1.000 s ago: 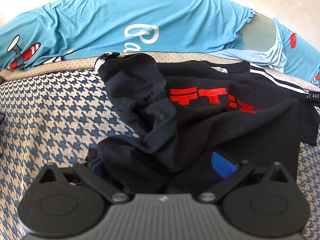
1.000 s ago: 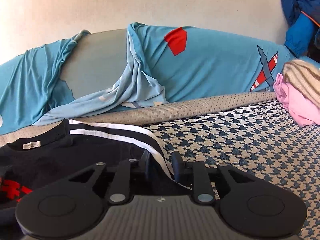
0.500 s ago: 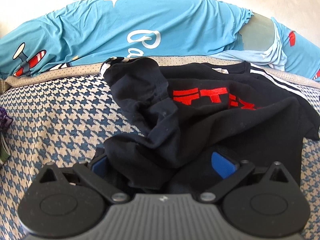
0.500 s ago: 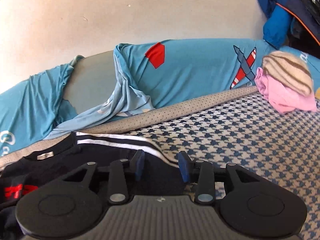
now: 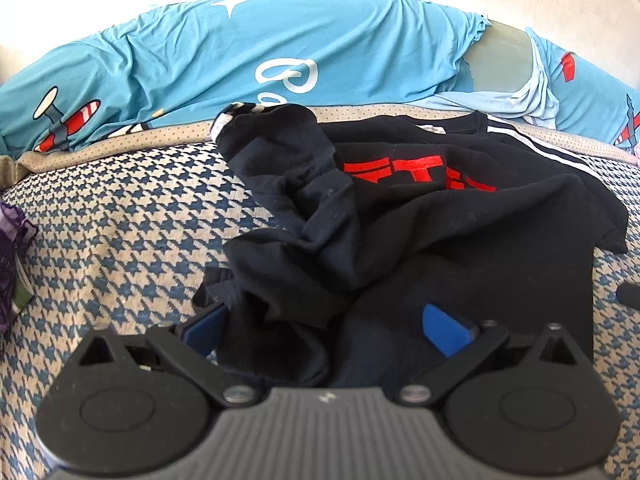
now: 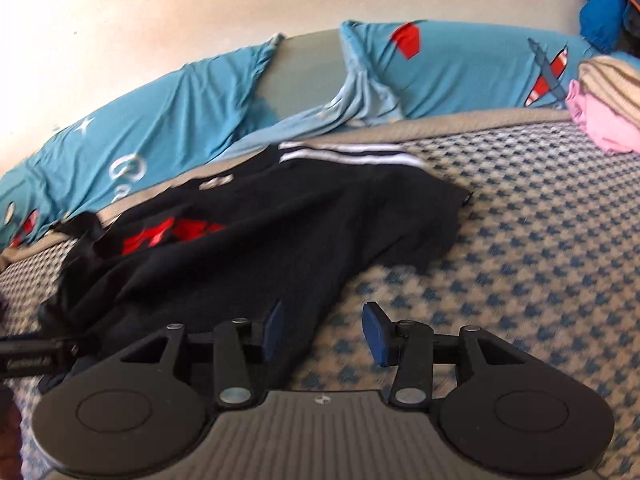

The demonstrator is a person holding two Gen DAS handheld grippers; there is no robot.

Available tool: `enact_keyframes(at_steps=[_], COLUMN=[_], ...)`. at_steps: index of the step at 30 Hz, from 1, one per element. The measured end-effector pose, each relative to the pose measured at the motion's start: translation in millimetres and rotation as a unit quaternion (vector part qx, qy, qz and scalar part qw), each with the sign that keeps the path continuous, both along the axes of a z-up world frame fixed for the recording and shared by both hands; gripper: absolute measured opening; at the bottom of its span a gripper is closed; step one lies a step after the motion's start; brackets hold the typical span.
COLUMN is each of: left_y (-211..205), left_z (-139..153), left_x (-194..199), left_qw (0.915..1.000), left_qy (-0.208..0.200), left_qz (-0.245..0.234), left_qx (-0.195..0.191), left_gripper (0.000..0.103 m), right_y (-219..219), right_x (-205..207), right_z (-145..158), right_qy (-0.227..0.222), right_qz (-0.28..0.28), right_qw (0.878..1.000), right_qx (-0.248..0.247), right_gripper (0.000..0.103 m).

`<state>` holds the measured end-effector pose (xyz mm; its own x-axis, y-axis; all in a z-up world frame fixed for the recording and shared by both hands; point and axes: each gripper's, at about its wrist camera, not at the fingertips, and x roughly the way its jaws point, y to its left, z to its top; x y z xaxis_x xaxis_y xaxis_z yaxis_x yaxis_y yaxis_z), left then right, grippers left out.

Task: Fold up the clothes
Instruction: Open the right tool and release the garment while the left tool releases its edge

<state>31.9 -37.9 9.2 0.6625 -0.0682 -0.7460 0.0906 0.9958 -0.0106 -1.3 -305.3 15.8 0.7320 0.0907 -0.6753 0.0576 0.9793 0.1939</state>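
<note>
A black T-shirt (image 5: 460, 224) with red print and white shoulder stripes lies crumpled on the houndstooth bed cover (image 5: 120, 232). Its left half is bunched into a heap. My left gripper (image 5: 324, 330) stands wide, and a fold of the shirt's lower part lies loosely between its blue pads (image 5: 444, 334). The cloth partly hides the left pad. In the right wrist view the shirt (image 6: 280, 232) spreads flatter, its striped sleeve (image 6: 360, 156) laid out. My right gripper (image 6: 325, 333) is at the shirt's near right edge with its jaws opening. The hem lies under them, and nothing is pinched.
A long blue bolster (image 5: 280, 48) with plane prints runs along the wall behind the shirt. Pink and striped beige clothes (image 6: 604, 100) are piled at the far right. A purple garment (image 5: 10, 248) lies at the left edge. A blue jacket (image 6: 600, 20) hangs at the upper right.
My right gripper has let go of the striped sleeve, opened, and drawn back to the shirt's near right edge. The left gripper has shifted slightly, bringing the purple garment into view.
</note>
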Motion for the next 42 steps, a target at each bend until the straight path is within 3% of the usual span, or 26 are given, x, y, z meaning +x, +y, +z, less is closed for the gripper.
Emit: enact_keyframes(at_steps=[8,17,27,35,38,42], left_y=[10.8,20.4,24.9,14.0,14.0,12.5], left_z=[0.2,-7.4,-20.3,-29.8,-30.3,-31.0], left_x=[-21.5,-46.3,-67.4,-79.6,-81.9,-86.0], left_qw=[0.9994,0.9983,0.9962,0.9970,0.9970,0.9971], left_qy=[0.016,0.027,0.045,0.034,0.031,0.026], left_qz=[0.016,0.048,0.073,0.067,0.069,0.068], left_qx=[-0.026,-0.021,-0.017,0.019,0.016,0.019], left_gripper=[0.103,0.103,0.103,0.103,0.103,0.103], right_y=[20.1,30.0,50.9,64.3,65.3,65.6], right_x=[-28.5,-36.7,-36.8,-37.0,-38.2,-40.8], right_z=[-15.0,-29.8,-38.9,-42.1,-42.1,-40.3], right_qy=[0.020,0.048,0.033,0.017,0.012,0.002], right_qz=[0.019,0.039,0.048,0.047,0.045,0.045], right_qw=[0.999,0.987,0.984,0.993,0.995,0.995], right_qx=[0.041,0.147,0.166,0.110,0.092,0.085], right_gripper=[0.049,0.051,0.057,0.019,0.011,0.009])
